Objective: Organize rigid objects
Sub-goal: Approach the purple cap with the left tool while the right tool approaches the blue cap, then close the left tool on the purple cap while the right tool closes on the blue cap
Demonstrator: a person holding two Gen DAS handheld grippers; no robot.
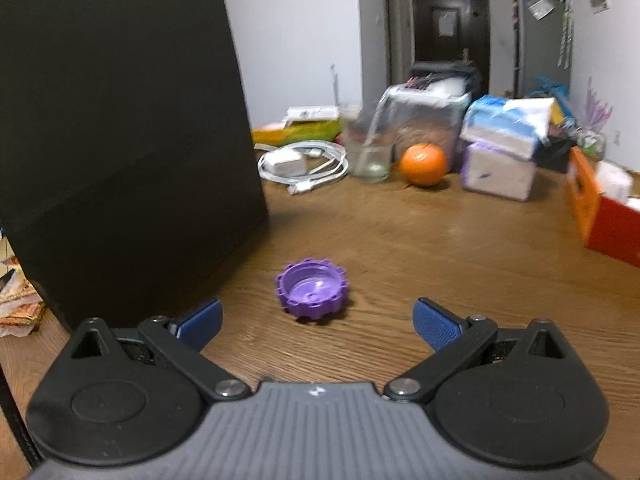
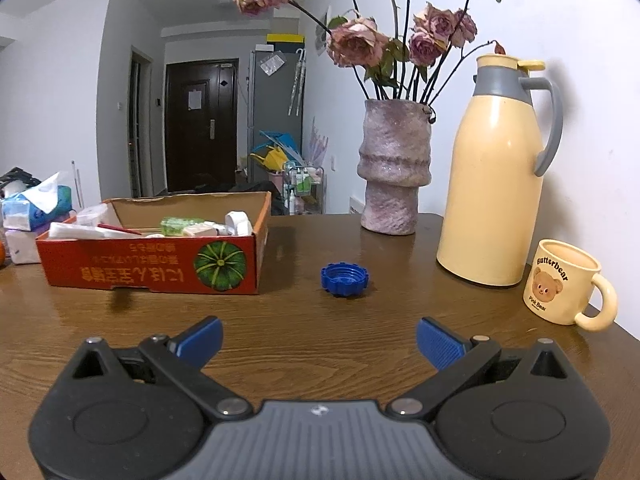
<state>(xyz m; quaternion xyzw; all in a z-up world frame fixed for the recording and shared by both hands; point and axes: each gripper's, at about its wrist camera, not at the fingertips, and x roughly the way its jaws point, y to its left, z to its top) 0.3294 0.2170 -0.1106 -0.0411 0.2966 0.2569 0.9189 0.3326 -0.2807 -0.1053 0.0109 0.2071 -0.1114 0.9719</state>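
My left gripper (image 1: 318,322) has its jaws spread wide and holds nothing. The purple ridged plastic bottle cap (image 1: 312,288) lies open side up on the brown wood-grain table (image 1: 460,248), just ahead of the fingertips and roughly centred between them, close beside the tall black box (image 1: 120,120) on its left. My right gripper (image 2: 319,340) is equally wide and empty; its blue ridged plastic bottle cap (image 2: 344,275) sits farther ahead, slightly right of centre, between the red cardboard box (image 2: 160,268) of small items and the cream thermos jug (image 2: 492,184). Being round, neither cap has a long axis. I judge the left gripper the nearer to a grasp: a short straight advance should bracket the purple cap.
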